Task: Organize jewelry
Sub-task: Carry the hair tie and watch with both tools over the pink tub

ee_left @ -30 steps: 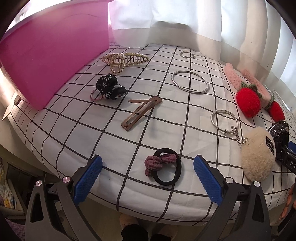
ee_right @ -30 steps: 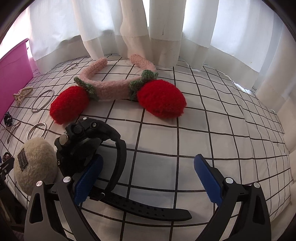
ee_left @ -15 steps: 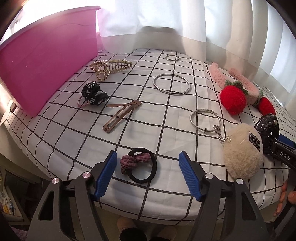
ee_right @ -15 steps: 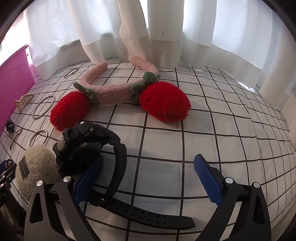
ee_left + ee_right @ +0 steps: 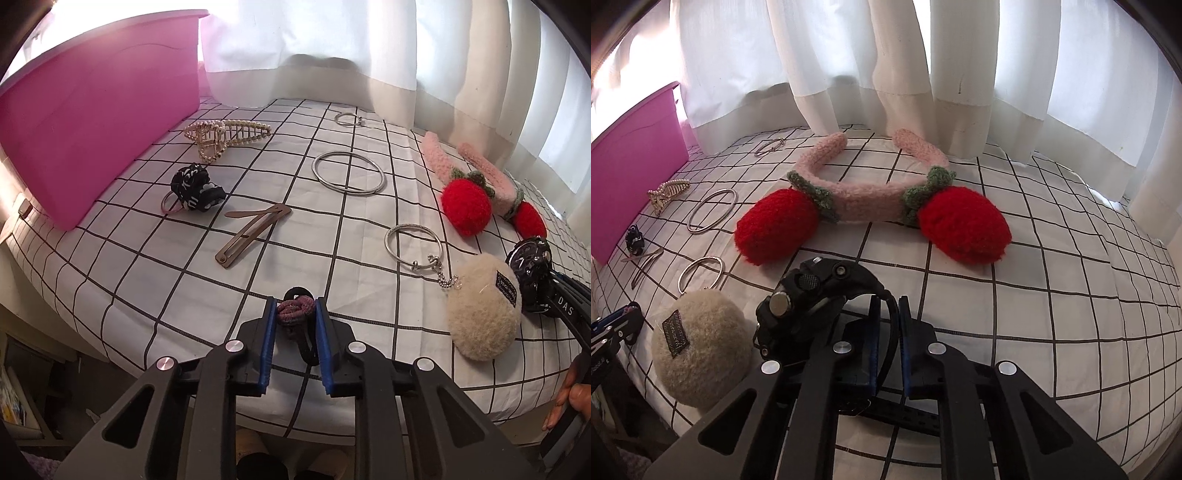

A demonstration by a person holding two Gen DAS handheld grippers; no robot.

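Pink bin point(image 5: 92, 122) left, fluffy pouch point(image 5: 484, 317) beside watch point(image 5: 812, 299), strawberry headband point(image 5: 871, 195) behind

mauve-knotted black hair tie point(image 5: 295, 309) and black watch point(image 5: 812, 295), seemingly jaw-pinched.

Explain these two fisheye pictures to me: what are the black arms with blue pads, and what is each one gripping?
Each picture comes from a camera on a hand-held claw, looking along its two fingers. A person holds one claw per hand; no robot arm.

The left claw is closing on a black hair tie with a mauve knot.

The right claw is shut on the strap of a black wristwatch.

Still lying on the white grid-patterned cloth: a pearl claw clip, silver bangles, a fluffy cream pouch, a pink strawberry headband. A pink plastic bin stands beside them.
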